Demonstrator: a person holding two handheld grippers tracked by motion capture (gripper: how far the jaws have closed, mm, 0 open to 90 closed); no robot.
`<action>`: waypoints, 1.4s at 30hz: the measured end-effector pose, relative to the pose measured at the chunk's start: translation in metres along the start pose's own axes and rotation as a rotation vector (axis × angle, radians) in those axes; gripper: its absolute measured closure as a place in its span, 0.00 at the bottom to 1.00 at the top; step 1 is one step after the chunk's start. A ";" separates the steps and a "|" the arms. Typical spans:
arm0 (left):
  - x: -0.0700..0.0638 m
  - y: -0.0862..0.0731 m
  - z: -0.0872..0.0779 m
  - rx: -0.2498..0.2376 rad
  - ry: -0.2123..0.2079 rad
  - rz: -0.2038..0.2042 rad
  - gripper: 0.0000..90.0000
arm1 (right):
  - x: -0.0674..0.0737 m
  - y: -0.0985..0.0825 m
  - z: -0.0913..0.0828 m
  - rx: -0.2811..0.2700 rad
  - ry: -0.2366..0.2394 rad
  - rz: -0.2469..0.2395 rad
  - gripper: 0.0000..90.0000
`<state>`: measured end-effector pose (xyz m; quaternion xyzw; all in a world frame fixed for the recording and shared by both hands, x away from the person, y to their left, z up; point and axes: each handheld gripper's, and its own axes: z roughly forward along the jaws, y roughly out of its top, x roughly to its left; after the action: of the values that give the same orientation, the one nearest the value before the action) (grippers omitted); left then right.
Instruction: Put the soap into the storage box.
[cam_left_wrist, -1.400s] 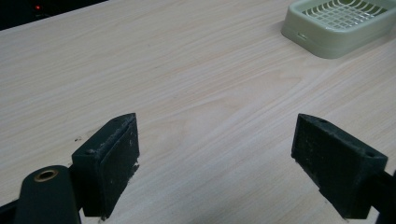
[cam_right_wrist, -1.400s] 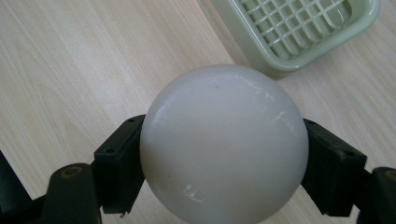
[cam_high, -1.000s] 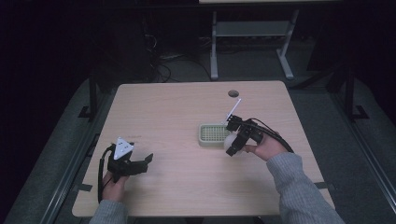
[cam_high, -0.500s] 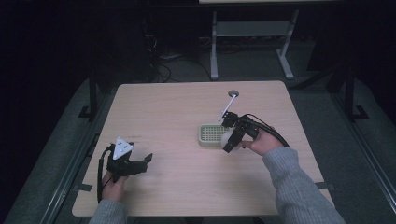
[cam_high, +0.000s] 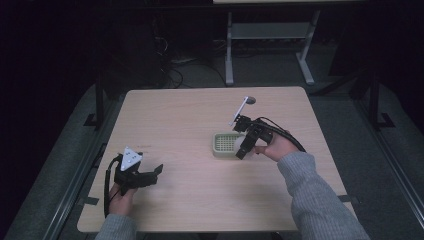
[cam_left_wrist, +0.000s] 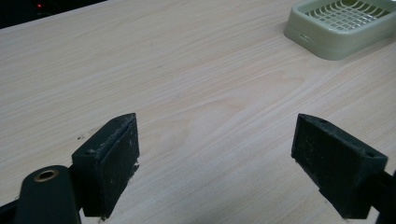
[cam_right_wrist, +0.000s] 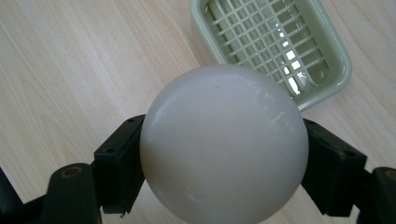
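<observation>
Pale wood-grain table (cam_high: 190, 130): your right hand-held gripper (cam_high: 244, 146) clamps a smooth white ball (cam_right_wrist: 224, 147) at 3 o'clock of the pale green slotted plastic tray (cam_high: 223, 145); left hand-held gripper (cam_high: 150, 174) gapes empty.

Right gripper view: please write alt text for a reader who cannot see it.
A white ball is clamped between the right gripper's two black jaws. Beyond it, a pale green slotted soap dish rests on the light wooden table.

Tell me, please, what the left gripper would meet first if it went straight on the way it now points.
Probably bare table. The left gripper is open and aims over empty wood; the green soap dish lies to the right of that line, though depth is hard to judge.
</observation>
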<state>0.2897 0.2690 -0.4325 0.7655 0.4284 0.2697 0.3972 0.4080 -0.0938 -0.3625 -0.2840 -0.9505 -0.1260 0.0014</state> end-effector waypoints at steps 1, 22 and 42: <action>0.000 0.000 0.000 0.001 0.000 0.000 0.17 | 0.000 0.001 0.000 0.000 0.000 -0.001 0.26; 0.002 0.000 0.000 0.000 0.003 -0.008 0.16 | -0.002 0.023 0.006 0.023 0.001 -0.011 0.26; 0.002 0.000 -0.001 -0.001 0.002 -0.006 0.17 | -0.013 0.045 0.021 0.034 0.004 0.001 0.26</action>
<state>0.2901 0.2704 -0.4320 0.7636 0.4312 0.2695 0.3979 0.4445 -0.0597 -0.3727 -0.2842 -0.9523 -0.1105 0.0079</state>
